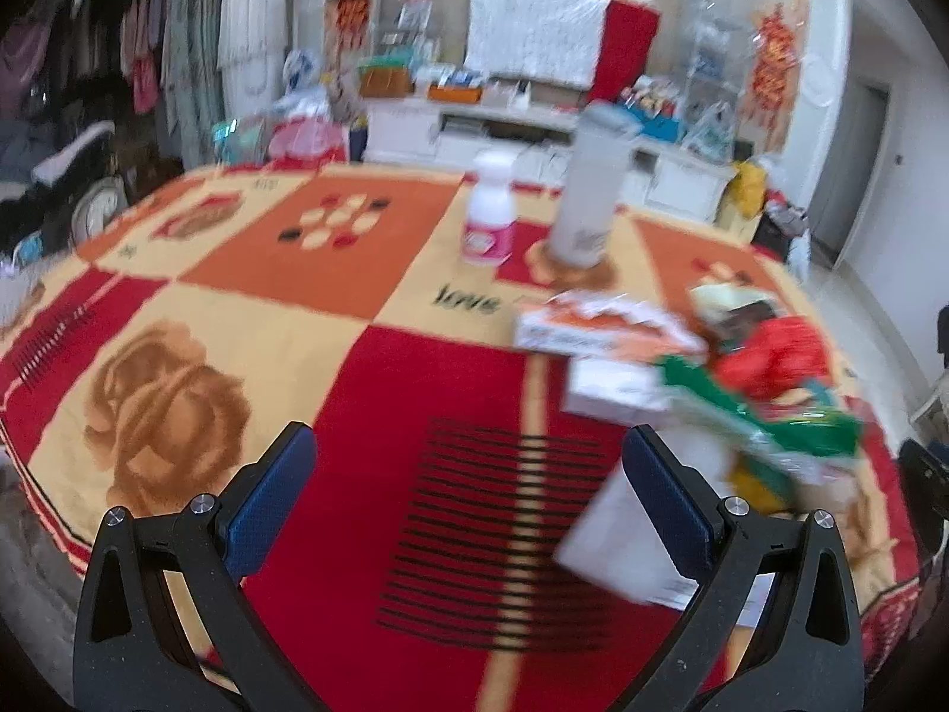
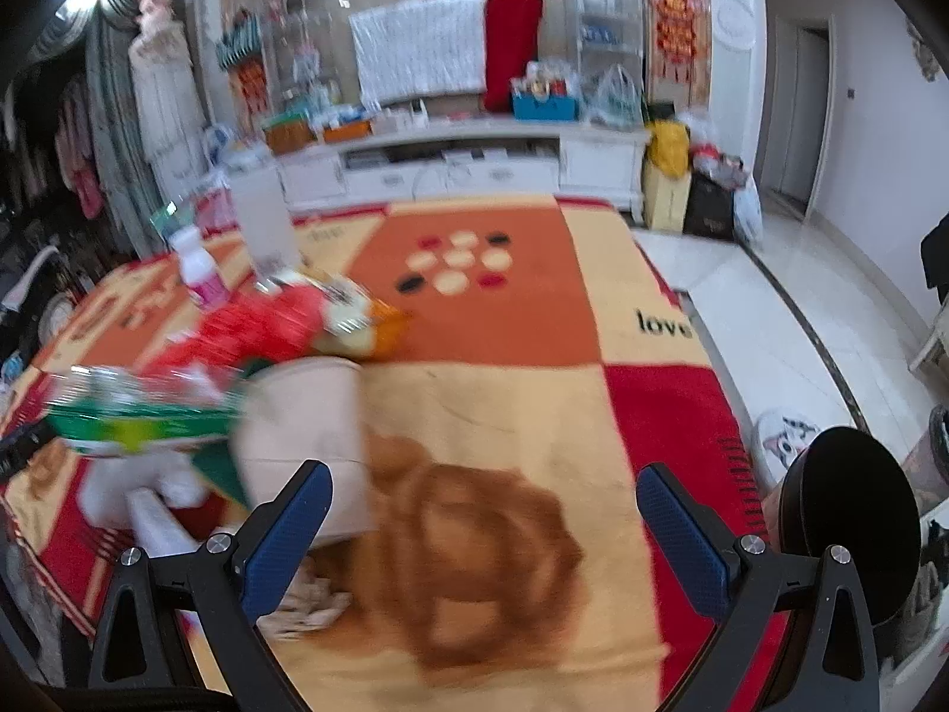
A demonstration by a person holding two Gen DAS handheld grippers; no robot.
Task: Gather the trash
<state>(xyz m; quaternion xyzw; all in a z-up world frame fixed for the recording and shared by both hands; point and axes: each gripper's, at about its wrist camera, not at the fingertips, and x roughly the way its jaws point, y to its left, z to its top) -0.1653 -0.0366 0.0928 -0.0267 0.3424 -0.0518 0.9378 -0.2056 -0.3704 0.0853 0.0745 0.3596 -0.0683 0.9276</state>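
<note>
Patterned cloth covers the desk (image 1: pixel 249 326); the trash pile (image 1: pixel 741 380) — wrappers and small cartons — lies heaped together near one edge, so one sweep could reach it. Left gripper (image 1: pixel 468 492) and right gripper (image 2: pixel 483 525) stand wide and empty, angled down at the desk, apparently ready for a first pick — a bottle (image 1: pixel 491 207) and tall flask (image 1: pixel 587 190) stand apart behind.

The trash lies heaped on the patterned desk cloth (image 1: pixel 368 391): a crumpled red wrapper (image 1: pixel 771 356) tops a green-and-yellow packet (image 1: pixel 765 421), with an orange-and-white carton (image 1: pixel 599 332) and white box (image 1: pixel 611 385) just beside it. A beige box (image 2: pixel 302 421) touches the green packet.
</note>
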